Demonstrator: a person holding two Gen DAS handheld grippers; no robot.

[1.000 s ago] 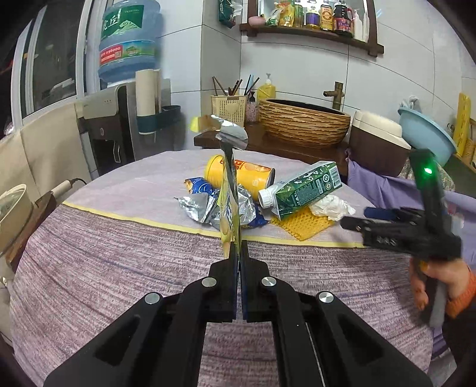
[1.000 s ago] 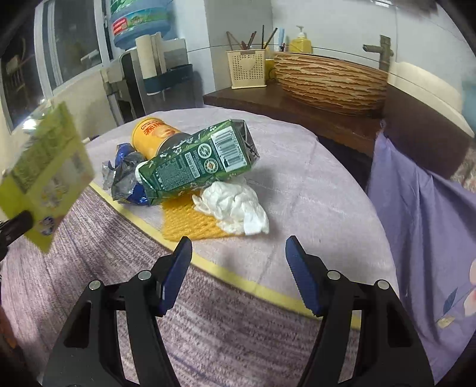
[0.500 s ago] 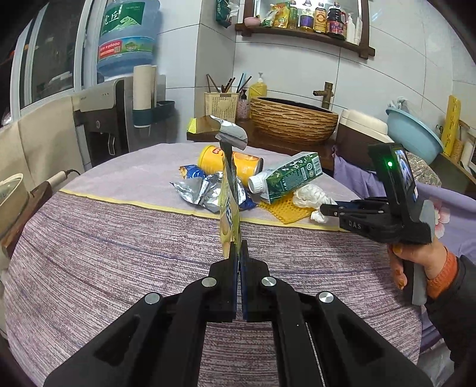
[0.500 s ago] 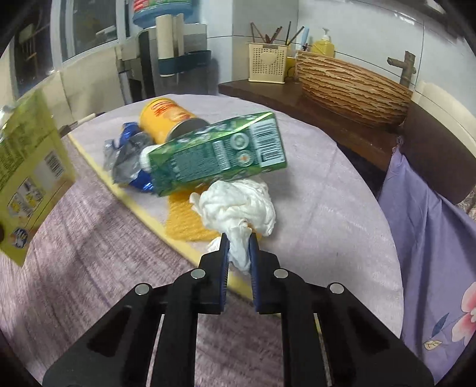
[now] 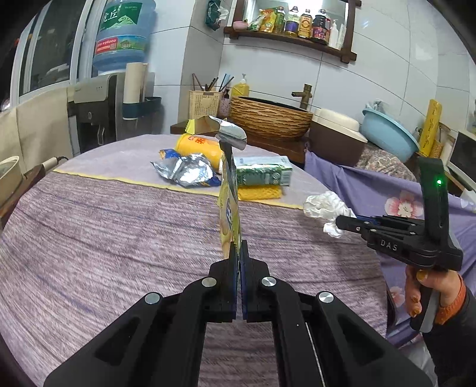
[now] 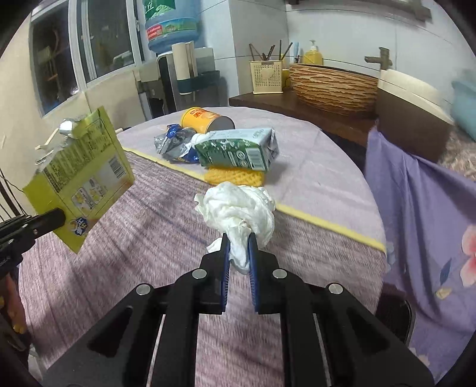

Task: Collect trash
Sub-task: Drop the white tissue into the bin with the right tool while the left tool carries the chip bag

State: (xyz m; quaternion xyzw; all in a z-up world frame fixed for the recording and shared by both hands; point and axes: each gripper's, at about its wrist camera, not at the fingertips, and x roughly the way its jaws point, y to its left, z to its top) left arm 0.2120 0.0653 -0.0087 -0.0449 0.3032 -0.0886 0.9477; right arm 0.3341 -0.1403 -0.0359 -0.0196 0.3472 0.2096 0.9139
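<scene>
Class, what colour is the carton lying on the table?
Green and white, the carton shows best in the right wrist view.

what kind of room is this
Most likely a home kitchen or dining corner: a shelf of sauce bottles on the tiled wall, a water dispenser with a big water jug, and a round cloth-covered table.

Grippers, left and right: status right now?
Left gripper: shut on the yellow snack bag.
Right gripper: shut on the crumpled white tissue, held above the table.
</scene>
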